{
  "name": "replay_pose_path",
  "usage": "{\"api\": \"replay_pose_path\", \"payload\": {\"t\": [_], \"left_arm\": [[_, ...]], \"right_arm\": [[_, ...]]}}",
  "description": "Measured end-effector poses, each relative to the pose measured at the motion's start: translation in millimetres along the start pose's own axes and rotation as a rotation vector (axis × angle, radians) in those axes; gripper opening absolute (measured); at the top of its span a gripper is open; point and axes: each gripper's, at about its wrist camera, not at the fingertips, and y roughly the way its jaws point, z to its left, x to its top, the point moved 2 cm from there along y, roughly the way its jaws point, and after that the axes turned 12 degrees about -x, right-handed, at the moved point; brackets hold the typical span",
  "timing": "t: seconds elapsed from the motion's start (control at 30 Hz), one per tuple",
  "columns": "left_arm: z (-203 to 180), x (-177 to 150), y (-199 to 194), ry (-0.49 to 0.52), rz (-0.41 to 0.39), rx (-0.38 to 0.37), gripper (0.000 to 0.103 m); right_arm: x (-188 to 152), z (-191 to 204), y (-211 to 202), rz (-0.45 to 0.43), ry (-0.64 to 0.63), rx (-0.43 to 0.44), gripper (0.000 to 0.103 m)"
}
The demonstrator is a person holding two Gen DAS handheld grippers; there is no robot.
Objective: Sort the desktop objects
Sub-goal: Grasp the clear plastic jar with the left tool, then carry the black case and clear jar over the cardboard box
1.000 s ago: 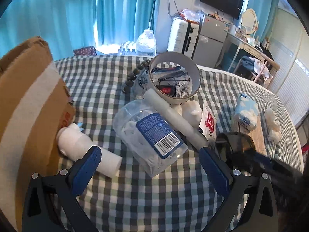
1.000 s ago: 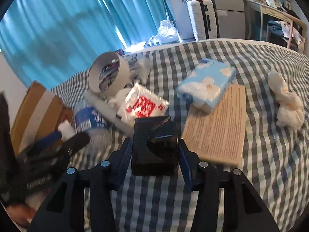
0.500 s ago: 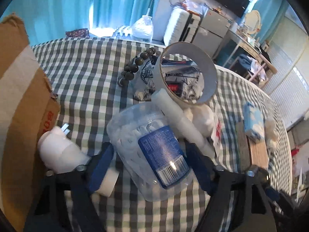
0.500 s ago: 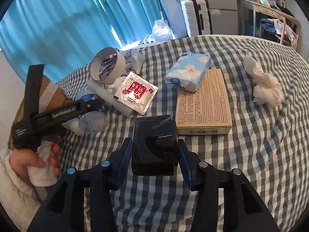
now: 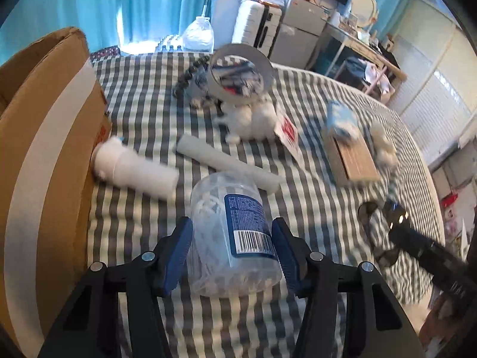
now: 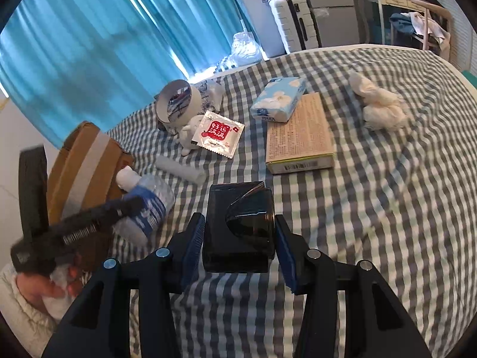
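Note:
My left gripper is shut on a clear plastic jar with a blue label and holds it above the checked cloth; it also shows in the right wrist view. My right gripper is shut on a black box held over the cloth. On the cloth lie a white bottle, a white tube, a tape roll, a red-and-white sachet, a tissue pack, a tan box and a white rag.
A brown cardboard box with a white tape stripe stands at the left, next to the white bottle. A dark bead string lies by the tape roll. A suitcase and a fridge stand beyond the table.
My left gripper has closed on the jar and lifted it off the pile toward the cardboard box. The white tube now lies bare. My right gripper keeps holding the black box.

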Motion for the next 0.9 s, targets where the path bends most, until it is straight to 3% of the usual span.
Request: {"api": "replay_pose_path", "payload": {"t": [0.2, 0.23, 0.27, 0.4, 0.43, 0.5, 0.57, 0.63, 0.77, 0.8, 0.83, 0.9], "left_arm": [[-17.9, -32.4, -20.8, 0.046, 0.021, -0.015, 0.051], [-19.3, -32.9, -24.7, 0.048, 0.017, -0.020, 0.040], [-22.1, -33.9, -31.6, 0.052, 0.006, -0.027, 0.015], [-26.7, -33.1, -51.0, 0.049, -0.001, -0.054, 0.015], [-26.8, -35.1, -50.7, 0.054, 0.014, -0.054, 0.016], [-28.6, -46.4, -48.5, 0.065, 0.041, -0.065, 0.030], [-30.7, -60.0, -45.7, 0.052, 0.057, -0.102, 0.079], [-31.2, -70.0, -40.7, 0.046, 0.044, -0.090, 0.091], [-22.4, -77.2, -6.5, 0.027, 0.093, -0.038, 0.090], [-19.2, -77.3, -0.4, 0.019, 0.100, -0.037, 0.086], [-16.4, -77.9, 5.5, 0.014, 0.109, -0.037, 0.068], [-13.0, -79.9, 11.8, 0.014, 0.127, -0.016, 0.062]], "right_arm": [[-9.2, 1.7, -36.7, -0.045, 0.012, 0.009, 0.046], [-11.4, 3.5, -44.4, -0.056, 0.011, 0.009, 0.046], [-13.3, 4.6, -49.5, -0.061, 0.007, 0.013, 0.046], [-21.2, 12.0, -68.8, -0.083, -0.001, 0.022, 0.046], [-23.1, 13.8, -72.4, -0.086, -0.002, 0.022, 0.046], [-26.9, 17.7, -77.5, -0.088, -0.008, 0.021, 0.046], [-30.3, 20.2, -82.1, -0.095, -0.015, 0.020, 0.046], [-32.8, 21.8, -83.6, -0.097, -0.019, 0.018, 0.046], [-36.9, 29.6, -84.1, -0.088, -0.036, 0.016, 0.046], [-38.2, 32.2, -84.5, -0.087, -0.046, 0.014, 0.046], [-40.1, 35.8, -84.8, -0.085, -0.062, 0.013, 0.046], [-43.4, 39.1, -84.0, -0.080, -0.074, 0.010, 0.046]]}}
